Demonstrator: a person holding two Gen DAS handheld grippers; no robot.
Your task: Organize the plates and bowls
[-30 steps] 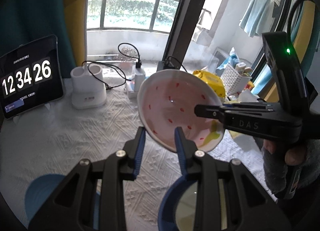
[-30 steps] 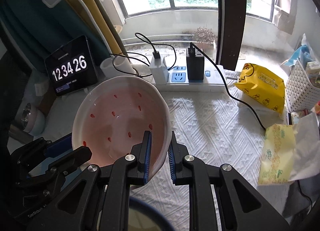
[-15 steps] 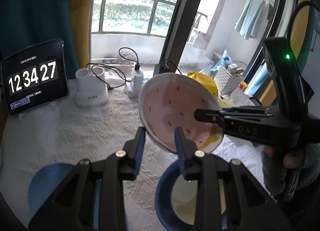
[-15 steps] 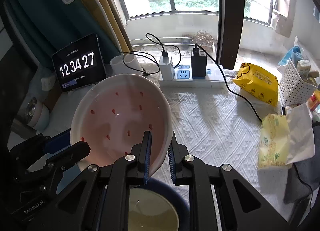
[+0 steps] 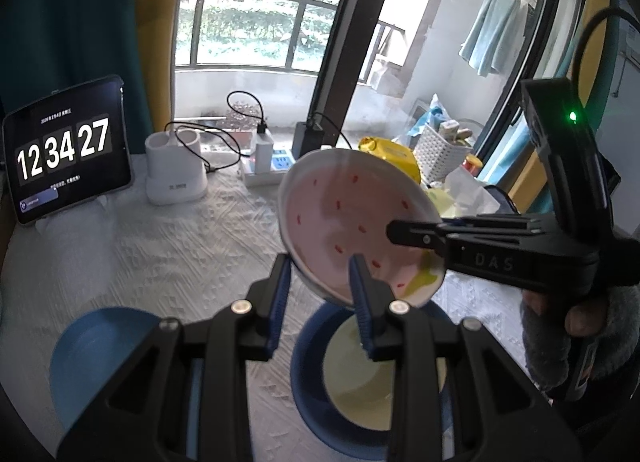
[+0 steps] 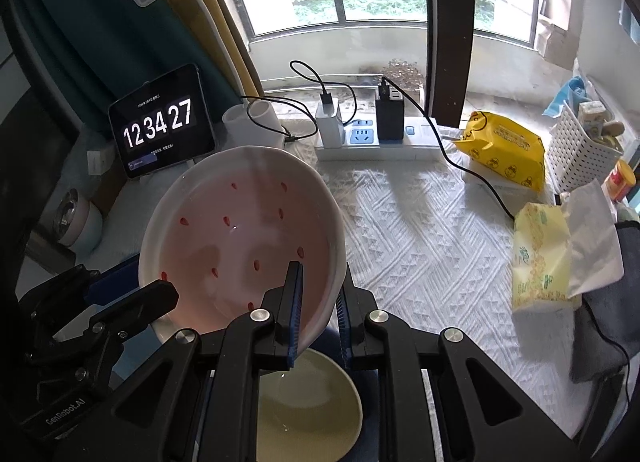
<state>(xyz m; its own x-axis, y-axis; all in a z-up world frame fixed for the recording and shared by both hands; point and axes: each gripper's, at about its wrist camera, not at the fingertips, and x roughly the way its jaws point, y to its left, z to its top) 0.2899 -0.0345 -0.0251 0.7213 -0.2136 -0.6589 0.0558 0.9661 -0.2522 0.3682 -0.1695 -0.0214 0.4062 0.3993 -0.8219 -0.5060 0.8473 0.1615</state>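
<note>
White textured tablecloth [image 6: 420, 246], 1 tablet clock [image 6: 160, 130] at far left. Left gripper [image 5: 320, 286] and right gripper [image 6: 318, 302] each clamp the rim of 1 pink-lined white ceramic bowl with red flecks [image 6: 240, 238], held tilted, opening facing both cameras, above 1 blue bowl with cream interior [image 5: 360, 386].

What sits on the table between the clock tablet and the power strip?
A white double-cup holder with a black cable looped over it, seen in both wrist views.
</note>
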